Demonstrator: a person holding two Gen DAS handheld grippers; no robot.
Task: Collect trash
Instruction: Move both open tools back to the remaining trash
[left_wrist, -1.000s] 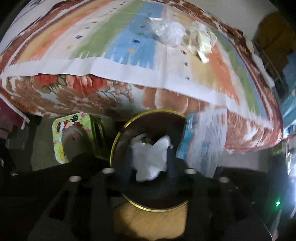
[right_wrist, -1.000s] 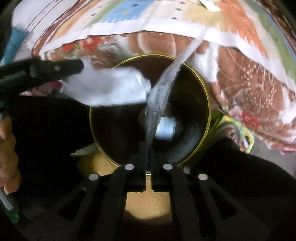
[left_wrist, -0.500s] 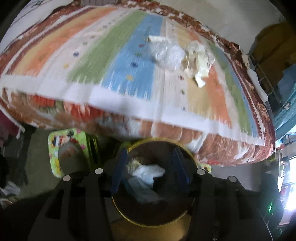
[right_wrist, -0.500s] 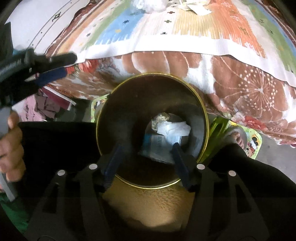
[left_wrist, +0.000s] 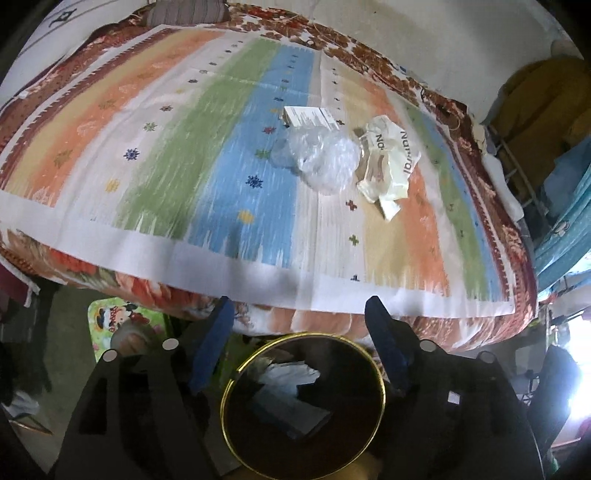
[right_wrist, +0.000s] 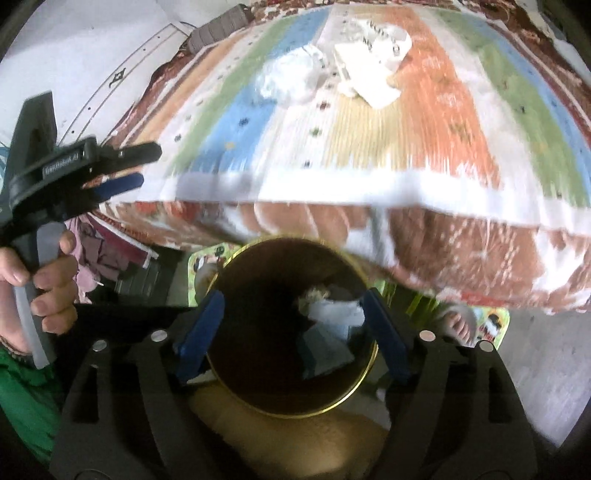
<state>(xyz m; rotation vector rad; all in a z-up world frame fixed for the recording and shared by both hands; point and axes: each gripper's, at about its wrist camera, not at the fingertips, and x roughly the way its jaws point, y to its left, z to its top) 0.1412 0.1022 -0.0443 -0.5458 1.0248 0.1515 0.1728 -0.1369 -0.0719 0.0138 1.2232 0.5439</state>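
A dark bin with a gold rim (left_wrist: 236, 373) stands below the bed's edge, with white paper and a flat packet (left_wrist: 291, 376) lying inside it. My left gripper (left_wrist: 299, 304) hangs above the bin's far rim. Its jaws are opening and nothing is between them. My right gripper (right_wrist: 292, 295) is over the same bin (right_wrist: 369, 369), its jaws also opening and empty, with the dropped trash (right_wrist: 332, 317) below. On the striped cover lie a crumpled clear plastic bag (left_wrist: 321, 158), a cream wrapper (left_wrist: 391, 162) and a small white card box (left_wrist: 310, 116). The bag (right_wrist: 288, 77) and wrapper (right_wrist: 373, 62) also show in the right wrist view.
The bed with its striped cover (left_wrist: 166, 147) fills the upper half of both views. A green cartoon-print stool (left_wrist: 107, 317) stands beside the bin, with a bare foot (right_wrist: 458, 325) on it. A hand (right_wrist: 48, 280) holds the left gripper (right_wrist: 147, 166). Clothes hang at the far right (left_wrist: 535, 110).
The left gripper let go of a white tissue and the right let go of a paper strip. Both now lie in the bin. Both grippers opened and rose, tilting up toward the bed.
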